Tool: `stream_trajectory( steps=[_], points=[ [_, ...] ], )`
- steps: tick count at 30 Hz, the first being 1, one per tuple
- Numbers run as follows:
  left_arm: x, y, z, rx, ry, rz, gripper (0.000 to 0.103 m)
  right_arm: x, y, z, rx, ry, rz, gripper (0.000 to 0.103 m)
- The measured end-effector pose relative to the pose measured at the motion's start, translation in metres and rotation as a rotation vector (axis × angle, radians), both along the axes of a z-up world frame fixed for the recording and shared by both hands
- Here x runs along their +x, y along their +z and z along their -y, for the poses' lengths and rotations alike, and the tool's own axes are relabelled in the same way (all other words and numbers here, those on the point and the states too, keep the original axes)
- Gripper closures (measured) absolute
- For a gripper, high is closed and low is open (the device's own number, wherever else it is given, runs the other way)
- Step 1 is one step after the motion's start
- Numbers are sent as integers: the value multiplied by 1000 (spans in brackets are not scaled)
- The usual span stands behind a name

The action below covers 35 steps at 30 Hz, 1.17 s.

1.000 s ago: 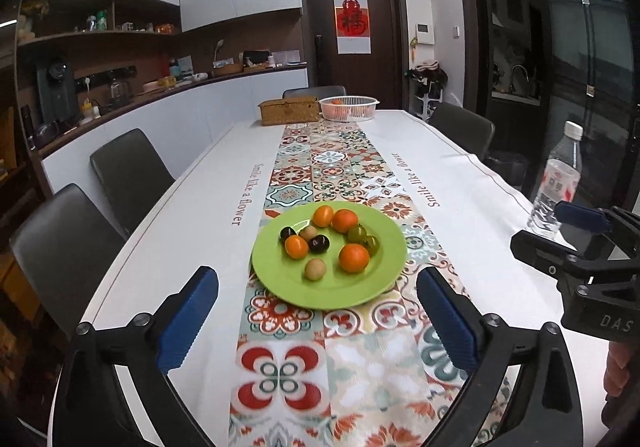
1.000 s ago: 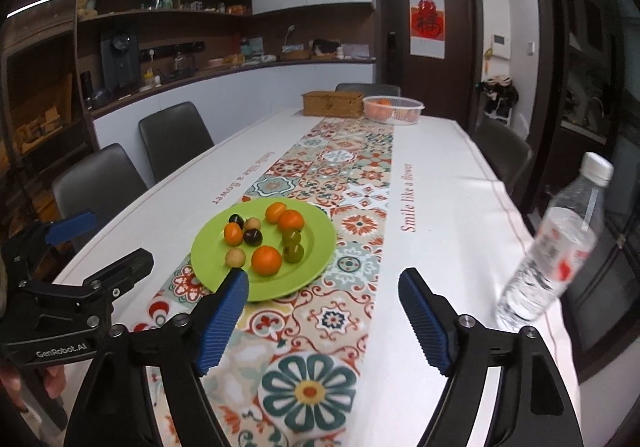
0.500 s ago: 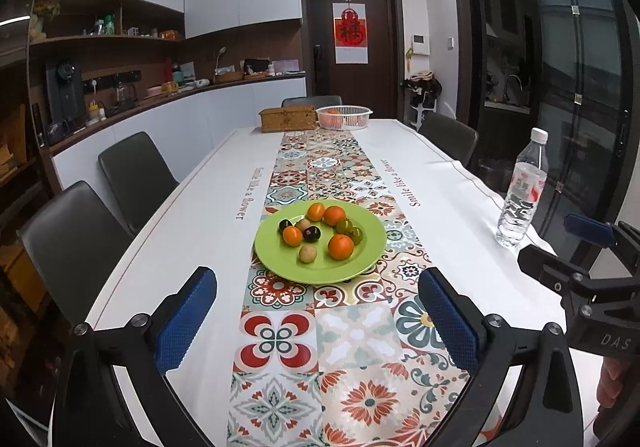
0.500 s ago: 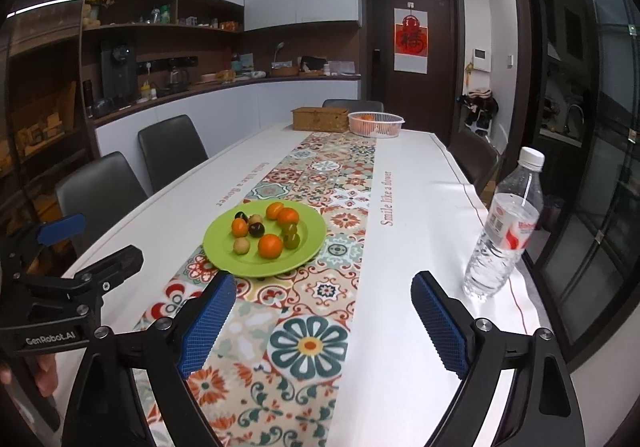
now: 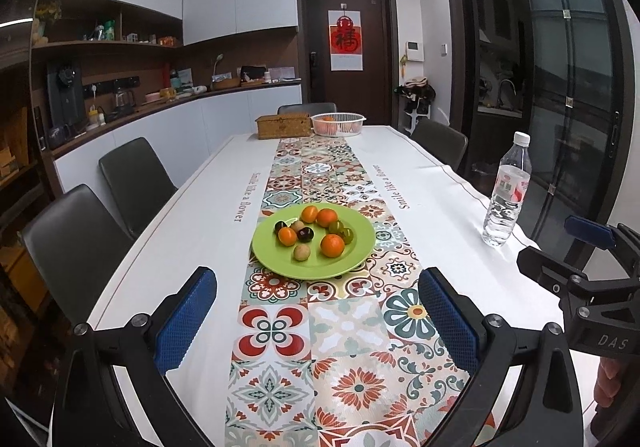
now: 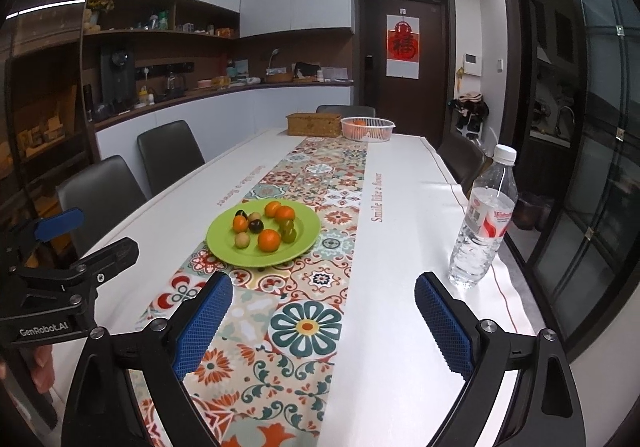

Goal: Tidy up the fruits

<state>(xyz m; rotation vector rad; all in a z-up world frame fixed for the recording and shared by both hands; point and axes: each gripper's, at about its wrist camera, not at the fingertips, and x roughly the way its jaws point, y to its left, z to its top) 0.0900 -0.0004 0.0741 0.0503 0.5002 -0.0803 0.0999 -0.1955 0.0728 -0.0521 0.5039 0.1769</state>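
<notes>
On runner: green plate [image 5: 360,259] holds fruits [image 5: 312,233] | far basket [image 5: 338,124], oranges

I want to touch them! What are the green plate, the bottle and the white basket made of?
The green plate looks like smooth, glossy plastic or melamine: even color, soft shine. The bottle seems thin clear plastic: see-through, ribbed, with a white screw cap. The white basket looks like molded plastic with slotted walls, though it is far away, so I can't be sure.
</notes>
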Motion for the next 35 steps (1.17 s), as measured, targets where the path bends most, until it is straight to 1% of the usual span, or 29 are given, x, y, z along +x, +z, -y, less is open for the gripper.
stream_trajectory(
  steps=[8, 19, 35],
  points=[
    [-6, 2, -1, 4, 8, -9, 0, -3, 2, 1, 12, 6, 7, 10],
    [-12, 7, 0, 9, 7, 5, 0, -4, 2, 1, 8, 2, 7, 10],
    [-16, 6, 2, 10, 7, 2, 0, -7, 0, 4, 0, 4, -1, 10]
  ],
)
